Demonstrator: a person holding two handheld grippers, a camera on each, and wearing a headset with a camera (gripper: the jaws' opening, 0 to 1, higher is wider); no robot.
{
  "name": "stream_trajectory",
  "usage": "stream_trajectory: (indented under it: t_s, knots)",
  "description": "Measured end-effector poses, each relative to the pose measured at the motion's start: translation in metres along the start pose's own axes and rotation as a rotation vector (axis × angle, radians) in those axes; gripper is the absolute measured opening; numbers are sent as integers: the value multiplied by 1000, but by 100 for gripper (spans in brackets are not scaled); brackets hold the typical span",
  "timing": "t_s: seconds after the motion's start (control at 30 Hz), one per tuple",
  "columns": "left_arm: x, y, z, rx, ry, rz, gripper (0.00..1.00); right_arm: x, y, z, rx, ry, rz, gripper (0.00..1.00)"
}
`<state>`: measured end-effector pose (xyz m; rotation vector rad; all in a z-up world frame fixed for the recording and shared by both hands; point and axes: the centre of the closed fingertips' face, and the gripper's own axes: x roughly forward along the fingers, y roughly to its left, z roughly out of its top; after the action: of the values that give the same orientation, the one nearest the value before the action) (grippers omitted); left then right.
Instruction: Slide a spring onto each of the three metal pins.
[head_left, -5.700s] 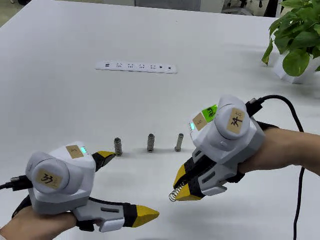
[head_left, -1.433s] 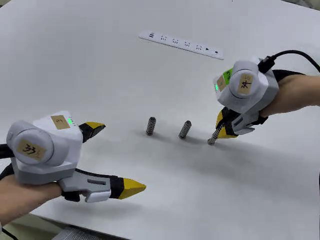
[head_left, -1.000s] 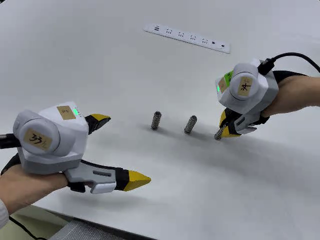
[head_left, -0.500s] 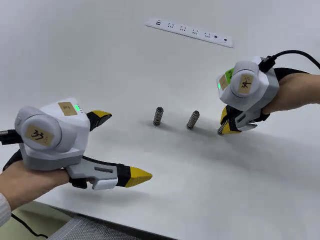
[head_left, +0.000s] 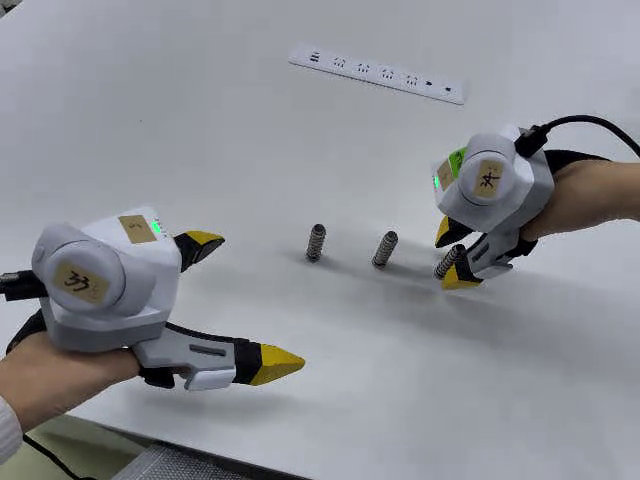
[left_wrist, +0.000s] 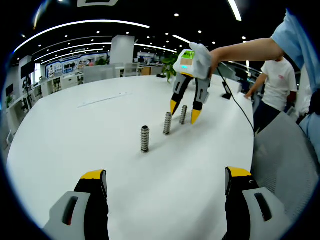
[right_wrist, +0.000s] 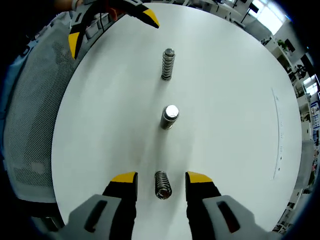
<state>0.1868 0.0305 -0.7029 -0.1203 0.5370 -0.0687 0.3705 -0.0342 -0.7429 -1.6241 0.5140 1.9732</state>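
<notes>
A broad white desk (head_left: 200, 130) carries three short upright metal pins in a row, and each is wrapped in a grey coil spring. In the head view the left spring-covered pin (head_left: 316, 242) and the middle spring-covered pin (head_left: 385, 249) stand in the open, near each other but apart. The right spring-covered pin (head_left: 449, 262) stands between the tips of the right tongs (head_left: 451, 258).

These white-bodied, yellow-tipped right tongs are held by the person's right hand (head_left: 580, 195) and point down at the desk. They are spread, one tip on each side of the pin. The right gripper view shows a gap between the coil and each tip, so nothing is pinched. That same view looks down the row, with the other two pins lined up beyond the near one.

The matching white and yellow left tongs (head_left: 245, 300) are held by the left hand (head_left: 50, 375) low over the near part of the desk, well apart from the pins. Their tips are spread wide with nothing between them. The left gripper view looks along the row, with the right tongs straddling the farthest pin.

A long white power strip (head_left: 378, 73) lies flat on the far side of the desk, well apart from the pins.
</notes>
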Motion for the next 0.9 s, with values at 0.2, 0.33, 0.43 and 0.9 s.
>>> stream_trajectory:
  t_s: [0.2,0.33,0.43,0.9]
  knots:
    - [0,-1,2,6,1,-4,100,-1,0,3,29,-55,-13,70]
    - [0,-1,6,12,0,-5,100,-4,2,5,55,-103,-26,84]
    - [0,0,8,15,-3,-5,100,-4,3,3,73,-119,-28,96]
    - [-1,1,11,27,-2,3,100,-26,18,-3,262,-282,-112,99]
